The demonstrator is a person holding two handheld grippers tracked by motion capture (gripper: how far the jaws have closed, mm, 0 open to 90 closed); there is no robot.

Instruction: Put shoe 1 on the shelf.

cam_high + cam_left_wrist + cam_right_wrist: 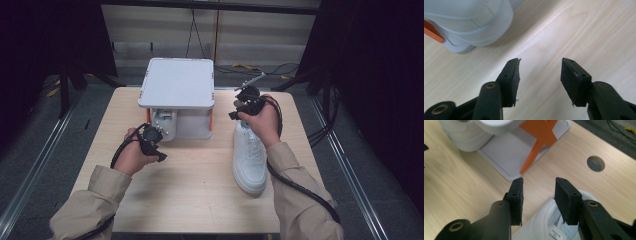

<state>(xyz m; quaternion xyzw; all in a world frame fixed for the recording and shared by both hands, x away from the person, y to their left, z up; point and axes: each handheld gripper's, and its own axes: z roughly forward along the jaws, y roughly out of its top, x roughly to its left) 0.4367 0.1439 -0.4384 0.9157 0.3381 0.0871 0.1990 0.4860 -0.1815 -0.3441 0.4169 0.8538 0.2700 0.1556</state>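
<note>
Two claws over the pale wooden counter [190, 180]. Left claw [540, 75] open, nothing between the jaws but bare wood, hovering just in front of the white stand [177, 82] with orange side pieces. One white shoe [471, 22] tucked under that stand, rounded end poking out, near the left claw but not touching. Second white shoe [248, 160] lying flat on the right half of the counter, long axis pointing away from the person. Right claw [538, 195] open too, poised above that shoe's collar opening, jaws apart and gripping nothing. Round hole [595, 163] in the counter beyond.
</note>
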